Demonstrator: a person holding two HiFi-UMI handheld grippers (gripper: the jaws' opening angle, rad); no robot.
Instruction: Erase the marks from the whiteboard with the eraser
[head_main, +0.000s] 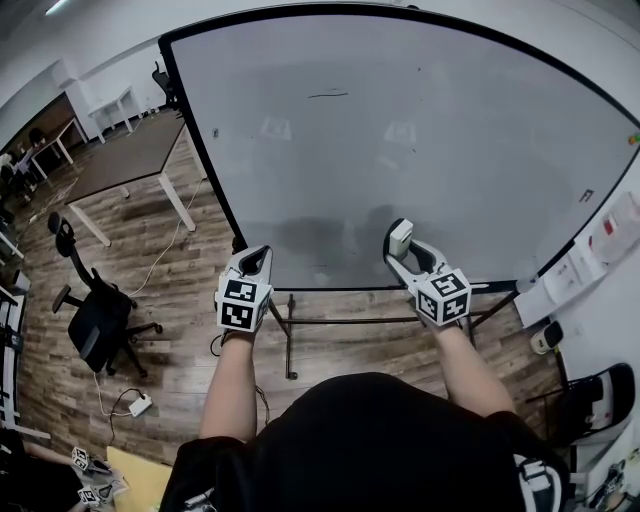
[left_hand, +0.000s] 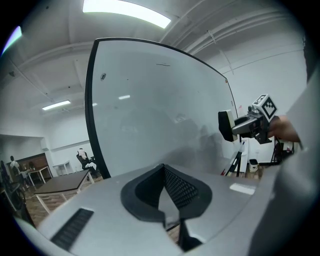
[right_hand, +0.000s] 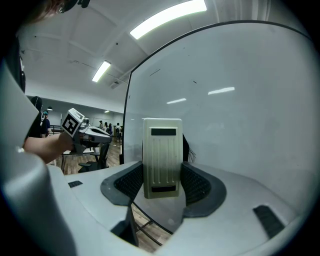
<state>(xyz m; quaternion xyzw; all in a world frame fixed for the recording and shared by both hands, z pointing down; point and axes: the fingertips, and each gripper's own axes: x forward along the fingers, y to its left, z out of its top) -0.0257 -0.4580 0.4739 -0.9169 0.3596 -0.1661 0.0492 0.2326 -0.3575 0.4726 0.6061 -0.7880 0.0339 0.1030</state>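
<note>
Right gripper clamps the cream ribbed plastic eraser by the black-framed whiteboard's bottom edge, perhaps touching, ready to wipe; left gripper idles, pinched together and empty

**Two grippers side by side at the board's lower edge**

The whiteboard is standing before the person. The left gripper is hovering near its lower left corner, and the right gripper, carrying the eraser between its jaws, is hovering further right. A table and an office chair are standing left of the board.
</note>
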